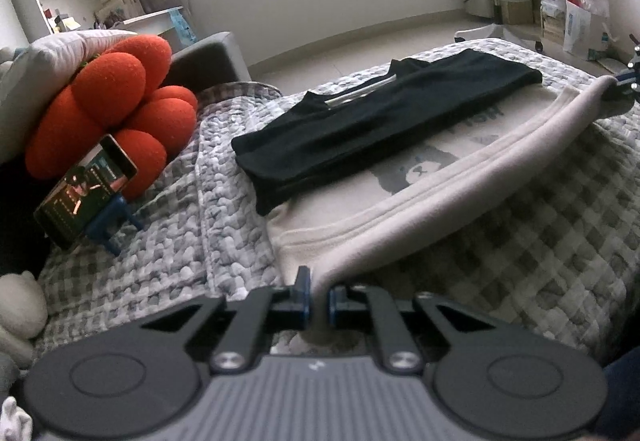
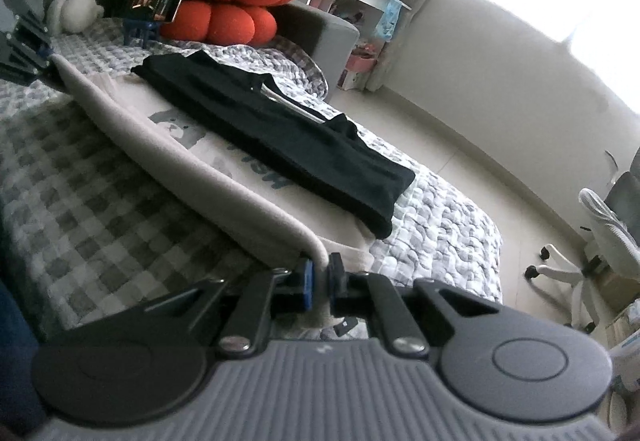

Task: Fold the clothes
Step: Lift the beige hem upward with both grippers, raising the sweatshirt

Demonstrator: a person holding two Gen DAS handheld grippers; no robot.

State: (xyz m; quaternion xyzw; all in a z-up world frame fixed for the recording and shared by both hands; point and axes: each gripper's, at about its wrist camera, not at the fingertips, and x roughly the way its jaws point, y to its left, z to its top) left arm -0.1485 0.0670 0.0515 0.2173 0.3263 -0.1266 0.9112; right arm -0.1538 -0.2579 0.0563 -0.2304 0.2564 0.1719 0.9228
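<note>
Checked quilt (image 1: 520, 241) | both tongs (image 1: 318, 299) (image 2: 320, 281) clamp beige shirt (image 1: 420, 217) hem | black garment (image 1: 360, 129) atop

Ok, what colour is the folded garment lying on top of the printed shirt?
Black, the folded garment; clearest in the left wrist view, lying across the cream shirt.

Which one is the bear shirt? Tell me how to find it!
Look at the checked bed quilt. Two garments lie there: a folded black garment sits on top of the cream shirt. Only the cream one shows a grey bear print and is pinched at both corners.
</note>
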